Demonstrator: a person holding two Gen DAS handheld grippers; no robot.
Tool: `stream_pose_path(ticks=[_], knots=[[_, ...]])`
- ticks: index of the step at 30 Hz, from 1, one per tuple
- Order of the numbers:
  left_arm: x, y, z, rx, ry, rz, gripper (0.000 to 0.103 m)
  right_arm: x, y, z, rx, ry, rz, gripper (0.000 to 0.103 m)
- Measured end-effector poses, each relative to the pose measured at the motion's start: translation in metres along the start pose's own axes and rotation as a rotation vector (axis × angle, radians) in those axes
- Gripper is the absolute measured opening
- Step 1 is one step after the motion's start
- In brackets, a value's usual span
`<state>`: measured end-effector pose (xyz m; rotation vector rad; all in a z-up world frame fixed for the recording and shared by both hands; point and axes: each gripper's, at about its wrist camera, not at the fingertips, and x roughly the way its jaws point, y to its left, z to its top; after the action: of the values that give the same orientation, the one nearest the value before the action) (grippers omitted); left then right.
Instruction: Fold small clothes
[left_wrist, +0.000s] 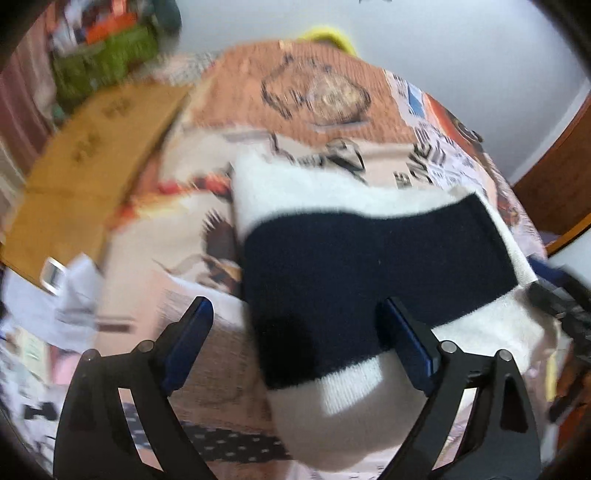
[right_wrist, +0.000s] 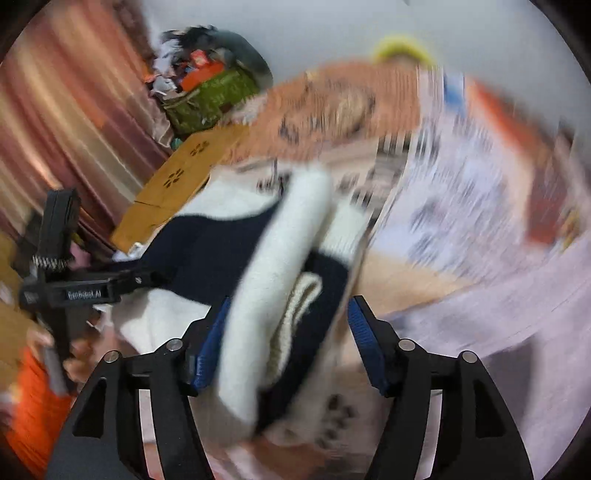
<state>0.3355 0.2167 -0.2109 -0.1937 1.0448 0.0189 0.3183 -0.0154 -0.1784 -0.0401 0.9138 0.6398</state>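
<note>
A small knitted garment (left_wrist: 369, 258) with broad white and navy bands lies on a printed bedcover (left_wrist: 317, 96). My left gripper (left_wrist: 295, 306) hovers over its near left part, jaws wide open; the cloth lies below them, not pinched. In the right wrist view the garment's folded edge (right_wrist: 288, 258) stands up thick between the jaws of my right gripper (right_wrist: 288, 306). The left pad (right_wrist: 210, 347) rests against the white cloth, the right pad stands clear of it, so this gripper is open. The left gripper (right_wrist: 85, 291) shows at that view's left. Both views are blurred.
A flat cardboard box (left_wrist: 92, 162) lies left of the bedcover, with a green bag (right_wrist: 210, 99) of clutter behind it and a pink curtain (right_wrist: 66, 122) beyond. Papers (left_wrist: 55, 295) lie at near left. A yellow object (left_wrist: 328, 37) sits at the far edge. Wooden furniture (left_wrist: 554, 177) stands right.
</note>
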Motion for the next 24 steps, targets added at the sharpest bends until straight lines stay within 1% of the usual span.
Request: stream_pose_path(ticks=[1, 2, 4, 5, 6, 7, 9, 10, 12, 13, 14, 15, 16, 17, 18, 20, 21, 22, 24], knots=[[-0.011, -0.002, 0.002, 0.01, -0.041, 0.02, 0.093, -0.008, 0.005, 0.005, -0.038, -0.03, -0.014, 0.062], [-0.021, -0.004, 0.004, 0.013, -0.075, 0.014, 0.093, -0.015, 0.01, 0.008, -0.06, -0.049, -0.012, 0.062], [-0.038, -0.001, 0.006, -0.002, -0.117, -0.024, 0.093, -0.02, 0.015, 0.021, -0.084, -0.085, 0.016, 0.062], [-0.048, -0.002, 0.007, -0.016, -0.143, -0.053, 0.093, -0.019, 0.018, 0.027, -0.075, -0.088, 0.012, 0.062], [-0.054, -0.004, 0.006, -0.018, -0.159, -0.064, 0.093, -0.017, 0.023, 0.034, -0.083, -0.09, 0.018, 0.062], [-0.058, -0.008, 0.006, -0.014, -0.173, -0.067, 0.093, -0.011, 0.026, 0.041, -0.089, -0.091, 0.021, 0.062], [-0.058, -0.014, 0.003, 0.013, -0.19, -0.021, 0.093, 0.003, 0.03, 0.045, -0.083, -0.072, 0.032, 0.062], [-0.052, -0.016, 0.0, 0.024, -0.178, 0.006, 0.093, 0.006, 0.033, 0.042, -0.075, -0.057, 0.046, 0.062], [-0.031, -0.018, -0.008, 0.034, -0.105, 0.011, 0.093, 0.029, 0.032, 0.037, -0.056, 0.001, 0.069, 0.06], [-0.015, -0.019, -0.011, 0.043, -0.062, 0.022, 0.093, 0.039, 0.031, 0.032, -0.048, 0.032, 0.068, 0.058], [-0.001, -0.019, -0.018, 0.06, -0.022, 0.059, 0.093, 0.042, 0.033, 0.025, -0.049, 0.056, 0.06, 0.054], [0.01, -0.02, -0.025, 0.08, 0.003, 0.081, 0.094, 0.053, 0.032, 0.016, -0.064, 0.094, 0.035, 0.051], [0.021, -0.019, -0.035, 0.093, 0.007, 0.065, 0.096, 0.061, 0.03, 0.009, -0.086, 0.114, 0.012, 0.05], [0.024, -0.017, -0.04, 0.086, -0.003, 0.058, 0.102, 0.061, 0.031, 0.003, -0.105, 0.119, 0.001, 0.044], [0.025, -0.014, -0.045, 0.071, -0.013, 0.054, 0.102, 0.061, 0.031, -0.003, -0.133, 0.118, -0.009, 0.042], [0.024, -0.005, -0.046, 0.035, 0.006, 0.007, 0.102, 0.053, 0.033, -0.011, -0.167, 0.102, -0.017, 0.041], [0.024, -0.004, -0.046, 0.023, 0.011, 0.001, 0.102, 0.048, 0.035, -0.015, -0.183, 0.097, -0.033, 0.041], [0.023, -0.003, -0.046, 0.013, 0.015, 0.0, 0.102, 0.042, 0.035, -0.017, -0.198, 0.092, -0.046, 0.041], [0.017, -0.007, -0.05, 0.027, 0.0, 0.028, 0.102, 0.034, 0.039, -0.021, -0.217, 0.086, -0.074, 0.042]])
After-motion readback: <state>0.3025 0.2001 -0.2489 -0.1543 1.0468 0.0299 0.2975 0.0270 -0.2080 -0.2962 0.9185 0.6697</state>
